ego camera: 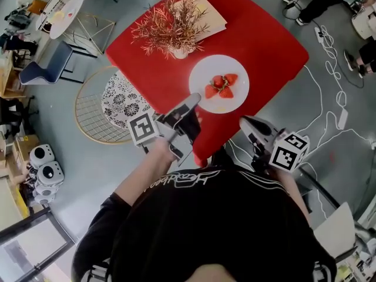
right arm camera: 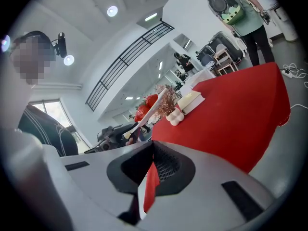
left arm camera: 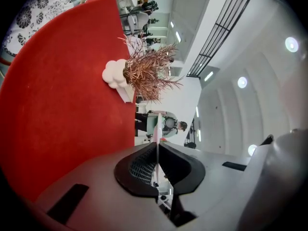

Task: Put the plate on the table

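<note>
A white plate (ego camera: 236,98) with several strawberries (ego camera: 221,86) hangs over the near part of the red table (ego camera: 264,40). My left gripper (ego camera: 192,101) is shut on its near-left rim. In the left gripper view the plate (left arm camera: 157,129) shows edge-on as a thin white line pinched between the jaws of the left gripper (left arm camera: 157,150). My right gripper (ego camera: 245,122) is off the table's near edge, right of the plate, shut and holding nothing. In the right gripper view the right gripper (right arm camera: 151,146) looks at the plate (right arm camera: 149,112), which is raised and tilted beyond the table (right arm camera: 231,114).
A dried red plant in a white pot (ego camera: 173,25) and a tan book (ego camera: 208,10) stand on the far half of the table. A wire chair with a patterned cushion (ego camera: 108,104) is to the left. White cables (ego camera: 329,75) lie on the floor at right.
</note>
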Motion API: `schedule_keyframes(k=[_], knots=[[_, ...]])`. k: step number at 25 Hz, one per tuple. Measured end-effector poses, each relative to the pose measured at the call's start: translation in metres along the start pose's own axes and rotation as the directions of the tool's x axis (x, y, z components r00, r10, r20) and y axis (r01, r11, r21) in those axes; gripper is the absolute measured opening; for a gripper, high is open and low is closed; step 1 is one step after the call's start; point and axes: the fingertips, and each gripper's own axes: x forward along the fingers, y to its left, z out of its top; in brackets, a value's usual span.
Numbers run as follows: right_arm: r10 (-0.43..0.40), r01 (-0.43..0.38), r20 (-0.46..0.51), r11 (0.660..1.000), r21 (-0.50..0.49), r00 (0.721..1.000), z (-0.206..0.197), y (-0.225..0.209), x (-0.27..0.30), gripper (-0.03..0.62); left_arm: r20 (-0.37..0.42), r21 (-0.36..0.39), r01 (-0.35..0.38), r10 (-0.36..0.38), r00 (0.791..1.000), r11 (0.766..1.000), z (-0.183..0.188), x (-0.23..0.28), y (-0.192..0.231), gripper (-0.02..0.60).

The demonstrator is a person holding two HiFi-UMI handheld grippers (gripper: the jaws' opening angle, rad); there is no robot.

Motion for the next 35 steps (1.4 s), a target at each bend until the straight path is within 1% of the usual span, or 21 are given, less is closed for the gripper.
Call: schedule_keyframes(k=[2,8,15,18,21,26,31,35], knots=[[-0.003,0.003,-0.001,1.0,0.006,1.0,-0.002,-0.002,-0.001,0.008,-0.001,0.027,-0.015,0.015,1.0,1.0,0.005,0.01,0.004,0.02],[-0.015,0.016,-0.007,0.999,0.035,1.0,-0.009,-0.011,0.002,0.008,-0.007,0.062,-0.028,0.029,1.0,0.998,0.021,0.038,0.016,0.018],[-0.03,0.03,-0.007,0.997,0.073,1.0,-0.016,-0.024,0.002,0.008,-0.007,0.052,-0.035,0.036,0.999,0.998,0.037,0.063,0.048,0.02],[-0.043,0.044,-0.009,0.995,0.09,0.999,-0.019,-0.031,0.0,0.008,-0.014,0.052,-0.068,0.068,0.998,0.996,0.04,0.069,0.069,0.02],[-0.053,0.054,-0.005,0.993,0.107,0.999,-0.02,-0.039,0.0,0.008,-0.017,0.035,-0.113,0.114,0.993,0.993,0.04,0.072,0.093,0.02],[-0.053,0.054,-0.012,0.992,0.118,0.999,-0.022,-0.044,0.004,0.008,-0.008,0.02,-0.216,0.217,0.976,0.976,0.044,0.069,0.132,0.02],[-0.065,0.065,-0.01,0.988,0.139,0.998,-0.025,-0.05,0.001,0.008,-0.011,0.003,-0.249,0.249,0.968,0.968,0.043,0.069,0.148,0.02],[-0.065,0.066,-0.011,0.987,0.145,0.998,-0.028,-0.049,0.0,0.008,-0.01,0.003,-0.28,0.28,0.96,0.96,0.042,0.067,0.157,0.019]])
